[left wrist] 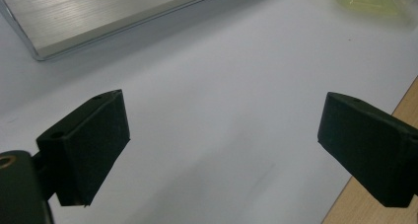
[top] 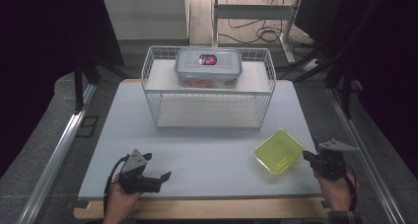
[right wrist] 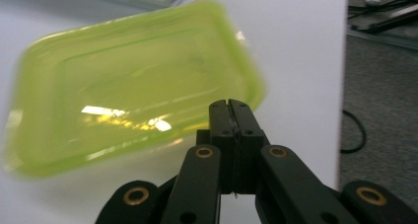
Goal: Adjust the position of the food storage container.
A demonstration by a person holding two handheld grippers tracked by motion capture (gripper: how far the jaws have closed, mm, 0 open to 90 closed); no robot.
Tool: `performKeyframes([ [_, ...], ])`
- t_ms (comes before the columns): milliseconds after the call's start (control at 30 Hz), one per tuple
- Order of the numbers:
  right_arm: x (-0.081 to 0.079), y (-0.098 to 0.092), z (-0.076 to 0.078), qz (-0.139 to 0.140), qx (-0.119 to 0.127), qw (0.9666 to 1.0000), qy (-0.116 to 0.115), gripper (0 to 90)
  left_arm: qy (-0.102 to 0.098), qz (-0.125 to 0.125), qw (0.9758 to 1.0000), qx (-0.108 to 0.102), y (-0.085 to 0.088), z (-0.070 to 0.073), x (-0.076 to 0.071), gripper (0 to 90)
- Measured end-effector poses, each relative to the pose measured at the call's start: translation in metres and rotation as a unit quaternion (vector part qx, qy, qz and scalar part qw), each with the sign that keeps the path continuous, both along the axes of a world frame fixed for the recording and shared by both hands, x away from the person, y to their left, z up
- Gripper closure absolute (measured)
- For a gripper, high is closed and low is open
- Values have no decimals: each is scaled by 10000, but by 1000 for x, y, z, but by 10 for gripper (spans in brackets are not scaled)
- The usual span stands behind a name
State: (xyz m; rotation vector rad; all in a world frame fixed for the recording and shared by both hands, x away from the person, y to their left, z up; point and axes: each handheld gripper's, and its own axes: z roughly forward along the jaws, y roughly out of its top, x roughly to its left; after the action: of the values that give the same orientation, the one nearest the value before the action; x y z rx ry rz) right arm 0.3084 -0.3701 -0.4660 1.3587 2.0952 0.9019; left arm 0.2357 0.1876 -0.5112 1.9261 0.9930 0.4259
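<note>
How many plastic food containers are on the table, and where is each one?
2. A clear rectangular plastic box with a blue-edged lid sits on the upper shelf of the white wire rack. A yellow-green translucent plastic container lies on the table near the right gripper.

A white rectangular bench (top: 207, 155) carries a white wire basket rack (top: 208, 88) at its far middle. On the rack's upper shelf sits a clear plastic lidded container (top: 208, 67). Nearer the person and to the right, a yellow-green translucent plastic lid (top: 278, 150) lies flat on the bench, well apart from the rack. The right gripper (top: 309, 156) sits just beside the lid's right edge, at the bench's right side. The left gripper (top: 165, 175) is at the near left, over bare bench, well apart from the lid.
</note>
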Motion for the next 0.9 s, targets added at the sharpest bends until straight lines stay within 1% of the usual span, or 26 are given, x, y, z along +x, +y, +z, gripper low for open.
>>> performKeyframes([
  [33,0,0,0,0,0,10000,0,894,0,0,10000,0,0,0,0,55],
  [67,6,-2,1,-58,-41,10000,-20,894,-1,8,10000,-7,0,0,0,55],
  [100,18,-5,1,-149,-100,9998,-11,893,7,6,10000,-6,1,0,0,55],
  [133,18,-5,1,-149,-100,9998,-11,893,7,6,10000,-6,1,0,0,55],
  [167,29,-7,-1,-190,-121,9997,39,894,10,13,10000,2,1,0,0,55],
  [200,29,-7,-1,-190,-121,9997,39,894,13,16,10000,0,1,-1,0,55],
  [233,37,-9,-5,-215,-134,9996,106,893,16,11,10000,-5,1,-1,0,55],
  [267,40,-10,-7,-194,-97,9997,147,892,16,11,10000,-5,1,-1,0,55],
  [300,40,-10,-7,-194,-97,9997,147,892,19,8,10000,2,1,-1,0,55],
  [333,44,-9,-10,-140,-44,9997,196,892,35,4,10000,11,1,-1,1,56],
  [433,45,-8,-11,-106,-47,9997,226,892,45,2,10000,19,1,-1,1,56],
  [500,44,-8,-12,-76,2,9997,247,893,41,1,10000,22,0,-1,1,56],
  [567,40,-6,-12,24,77,9995,290,893,45,-6,10000,30,0,-2,1,56],
  [600,36,-1,-12,132,75,9994,305,893,52,-9,10000,31,0,-2,1,56],
  [733,31,6,-13,258,136,9989,379,892,54,-26,10000,50,-1,-2,0,56],
  [767,32,11,-14,285,32,9989,360,892,55,-24,10000,41,-1,-2,0,56],
  [800,32,11,-14,285,32,9989,360,892,54,-23,10000,29,-1,-2,1,56],
  [833,39,12,-15,270,-61,9991,331,883,67,-20,10000,22,-1,-2,1,56],
  [867,39,12,-15,270,-61,9991,331,883,67,-20,10000,22,-1,-2,1,56],
  [900,43,12,-16,250,-56,9991,325,879,64,-23,10000,32,-1,-2,1,56],
])
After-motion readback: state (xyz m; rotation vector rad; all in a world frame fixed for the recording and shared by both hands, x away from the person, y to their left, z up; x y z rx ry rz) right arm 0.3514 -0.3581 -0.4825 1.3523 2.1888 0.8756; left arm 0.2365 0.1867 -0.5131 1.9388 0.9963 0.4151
